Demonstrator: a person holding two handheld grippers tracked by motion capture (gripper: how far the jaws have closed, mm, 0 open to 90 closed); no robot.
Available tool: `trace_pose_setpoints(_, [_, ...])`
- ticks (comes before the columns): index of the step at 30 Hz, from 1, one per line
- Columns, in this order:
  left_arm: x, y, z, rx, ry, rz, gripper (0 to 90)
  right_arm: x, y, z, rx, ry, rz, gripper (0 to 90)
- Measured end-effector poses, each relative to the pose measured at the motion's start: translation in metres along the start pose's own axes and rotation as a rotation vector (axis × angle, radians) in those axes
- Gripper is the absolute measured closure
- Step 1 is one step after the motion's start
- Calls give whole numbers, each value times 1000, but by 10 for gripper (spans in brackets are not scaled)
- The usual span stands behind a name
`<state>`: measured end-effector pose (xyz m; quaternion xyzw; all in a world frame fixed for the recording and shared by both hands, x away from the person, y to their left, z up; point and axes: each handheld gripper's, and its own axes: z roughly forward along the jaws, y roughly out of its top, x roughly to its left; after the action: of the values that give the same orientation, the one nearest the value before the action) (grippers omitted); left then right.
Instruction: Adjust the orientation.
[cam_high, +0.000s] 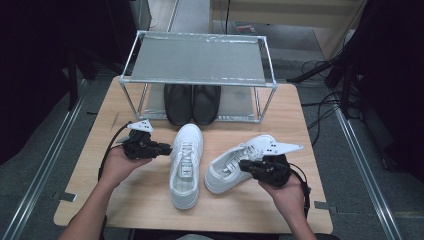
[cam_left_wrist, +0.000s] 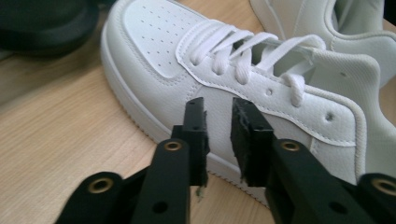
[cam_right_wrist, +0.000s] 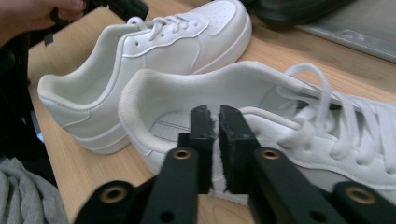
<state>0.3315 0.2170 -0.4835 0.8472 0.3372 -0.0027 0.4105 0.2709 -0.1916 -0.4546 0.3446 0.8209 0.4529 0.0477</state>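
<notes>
Gleaming smooth leather covers both white sneakers (cam_high: 186, 165), perforated at rounded toes.

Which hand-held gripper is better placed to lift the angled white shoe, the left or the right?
The right hand-held gripper: its jaws are at the angled shoe's side by the collar. The left hand-held gripper is beside the straight shoe instead.

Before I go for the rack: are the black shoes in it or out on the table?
In. The black shoes stand side by side on the lower shelf of the metal rack, under its top shelf, toes toward the white sneakers.
</notes>
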Motion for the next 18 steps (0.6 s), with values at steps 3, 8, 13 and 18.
trace_pose_setpoints(3, [0, 2, 1, -2, -17, 14, 842, -3, -5, -1, -2, -35, 7, 900])
trace_pose_setpoints(8, [-1, 5, 6, 12, -30, 23, 884, -18, -12, -1, 17, -120, 29, 900])
trace_pose_setpoints(13, [1, 5, 4, -2, -27, 14, 868, -42, -19, -8, 17, -198, 107, 900])
trace_pose_setpoints(18, [4, 5, 1, -27, -35, -6, 868, -66, -25, -12, 23, -228, 173, 900])
